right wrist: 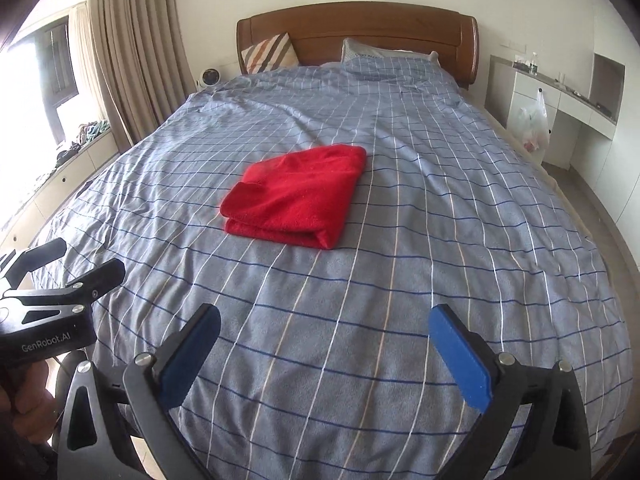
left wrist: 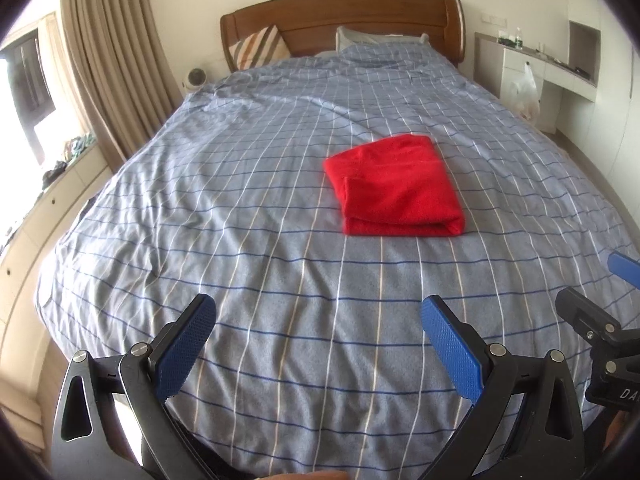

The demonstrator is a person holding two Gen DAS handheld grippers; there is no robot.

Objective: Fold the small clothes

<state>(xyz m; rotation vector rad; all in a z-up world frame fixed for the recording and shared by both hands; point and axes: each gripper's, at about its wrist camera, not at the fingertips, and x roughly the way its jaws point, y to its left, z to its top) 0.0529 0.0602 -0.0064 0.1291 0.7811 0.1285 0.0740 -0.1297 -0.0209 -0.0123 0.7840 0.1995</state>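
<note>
The folded red garment (left wrist: 394,186) lies mid-bed, ahead of both empty, wide-spread grippers, left gripper (left wrist: 318,320) and right gripper (right wrist: 324,330) about equally near at the foot edge.

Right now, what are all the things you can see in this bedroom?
red folded cloth: one, red, middle of the bed
checked cover: one, blue-grey, over the bed
headboard: one, brown wood, far end
striped cushion: one, brown and white, against headboard
pillow: one, grey, beside cushion
curtain: one, beige, left
plastic bag: one, white, hanging at the right cabinet
left gripper: one, black with blue jaws, open, empty
right gripper: same, open, empty
</note>
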